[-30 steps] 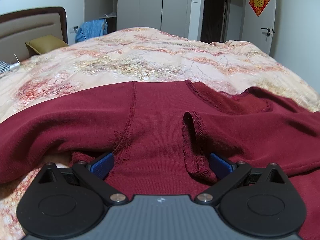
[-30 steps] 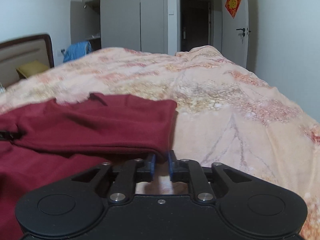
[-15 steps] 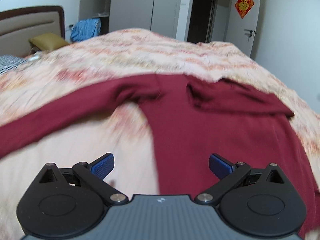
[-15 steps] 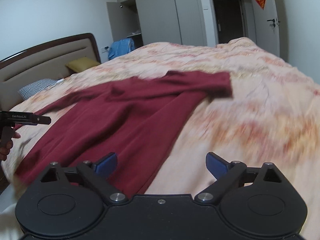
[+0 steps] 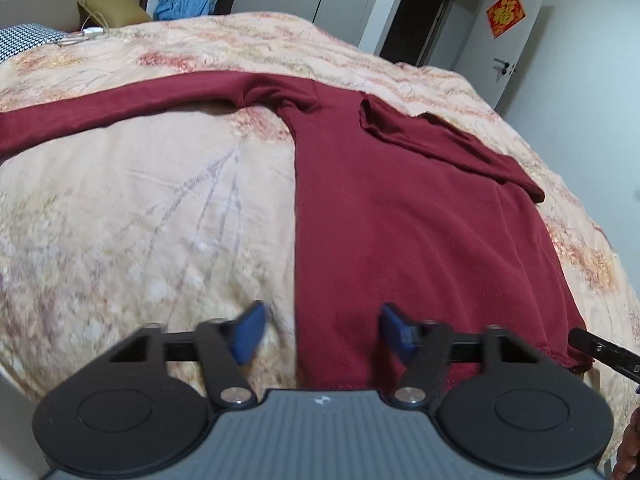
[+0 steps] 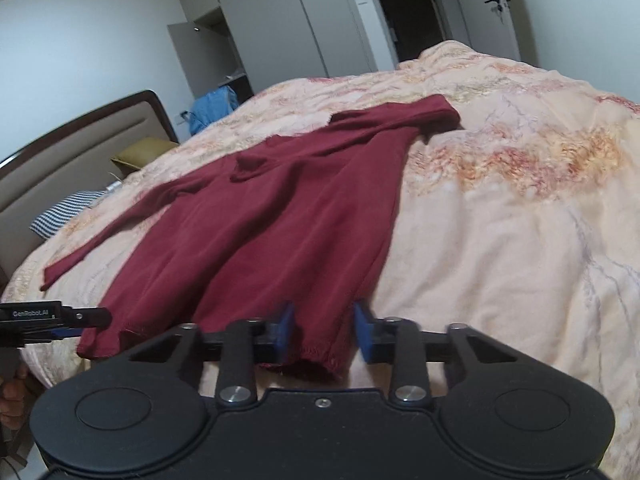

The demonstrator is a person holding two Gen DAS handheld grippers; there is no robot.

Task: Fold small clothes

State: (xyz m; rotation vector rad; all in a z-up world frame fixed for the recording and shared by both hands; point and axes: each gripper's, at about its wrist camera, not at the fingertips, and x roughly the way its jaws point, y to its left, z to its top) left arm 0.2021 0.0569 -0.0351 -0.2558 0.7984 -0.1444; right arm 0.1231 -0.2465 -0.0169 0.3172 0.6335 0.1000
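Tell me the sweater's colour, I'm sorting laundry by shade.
Dark red, plain, no pattern. The sweater shows best in the left wrist view.

Sweater [image 5: 400, 208] lies flat on the bedspread [image 5: 140, 208], hem toward the cameras, collar away. One sleeve [image 5: 120, 100] runs out to the left; the other [image 5: 448, 148] is folded across the chest. Left gripper [image 5: 318, 330] sits over the hem's left corner, right gripper [image 6: 322, 330] over the right corner w/ cloth between the jaws, prob. not pinched yet. Pillows [image 6: 64, 212] at the headboard [image 6: 80, 140], behind-left. Wardrobe [image 6: 280, 28] and door [image 5: 516, 40] beyond the bed.
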